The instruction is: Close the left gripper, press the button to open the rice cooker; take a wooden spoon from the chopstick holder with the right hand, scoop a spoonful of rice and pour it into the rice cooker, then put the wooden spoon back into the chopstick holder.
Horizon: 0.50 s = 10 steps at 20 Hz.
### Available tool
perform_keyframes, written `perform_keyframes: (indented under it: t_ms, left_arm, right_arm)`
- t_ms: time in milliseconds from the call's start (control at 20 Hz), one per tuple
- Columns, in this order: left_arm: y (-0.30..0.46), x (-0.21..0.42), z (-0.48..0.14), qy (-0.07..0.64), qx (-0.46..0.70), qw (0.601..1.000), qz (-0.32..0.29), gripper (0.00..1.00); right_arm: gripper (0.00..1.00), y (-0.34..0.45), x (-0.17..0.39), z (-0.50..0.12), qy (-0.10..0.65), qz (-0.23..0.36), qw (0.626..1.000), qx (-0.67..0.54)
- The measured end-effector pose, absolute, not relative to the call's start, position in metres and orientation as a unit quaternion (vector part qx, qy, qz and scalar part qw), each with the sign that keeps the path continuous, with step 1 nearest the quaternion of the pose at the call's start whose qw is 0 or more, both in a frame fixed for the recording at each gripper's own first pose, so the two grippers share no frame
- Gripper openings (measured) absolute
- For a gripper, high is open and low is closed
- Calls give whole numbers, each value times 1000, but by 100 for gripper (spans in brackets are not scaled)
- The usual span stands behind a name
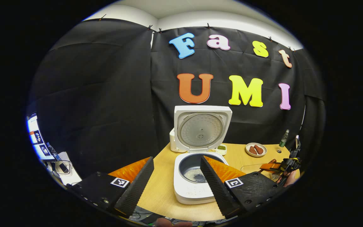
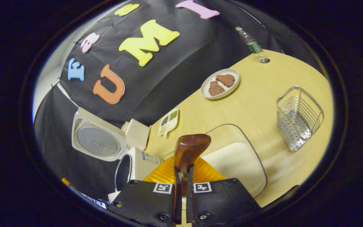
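My left fingers (image 1: 176, 179) stand spread before the open rice cooker (image 1: 197, 176) at twelve o'clock; my right fingers (image 2: 183, 189) pinch the wooden spoon (image 2: 189, 148) above the rice tray (image 2: 235, 160), chopstick holder (image 2: 298, 118) at two o'clock.

The rice cooker (image 1: 197, 176) stands on the table (image 1: 162, 189), near the booth wall, its lid (image 1: 202, 129) upright behind the pot, with rice (image 1: 195, 174) in the pot. In the right gripper view, a plate (image 2: 220, 84) lies farther back on the table, a bottle (image 2: 249, 41) behind it. The wire chopstick holder (image 2: 298, 118) stands right of the rice container (image 2: 235, 160); a divided dish (image 2: 168, 122) lies between cooker and plate.
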<state>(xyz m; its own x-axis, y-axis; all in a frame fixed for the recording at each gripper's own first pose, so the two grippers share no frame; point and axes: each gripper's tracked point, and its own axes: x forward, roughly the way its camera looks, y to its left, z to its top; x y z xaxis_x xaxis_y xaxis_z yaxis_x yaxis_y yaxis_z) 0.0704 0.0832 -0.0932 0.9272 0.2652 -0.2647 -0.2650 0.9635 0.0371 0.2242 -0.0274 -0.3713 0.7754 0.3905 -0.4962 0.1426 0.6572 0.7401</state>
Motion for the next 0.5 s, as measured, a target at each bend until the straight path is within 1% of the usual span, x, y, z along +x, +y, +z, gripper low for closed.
perform_keyframes:
  t_ms: [150, 300, 500]
  left_arm:
    - [76, 75, -88, 130, -4, 983, 129, 95]
    - [68, 79, -82, 120, -10, 985, 124, 95]
    - [61, 82, -78, 110, -18, 987, 113, 95]
  right_arm:
    - [11, -53, 224, -362, 310, 53, 833, 455]
    - [11, -79, 224, -340, 286, 38, 820, 494]
    - [11, -91, 227, -288, 253, 46, 815, 519]
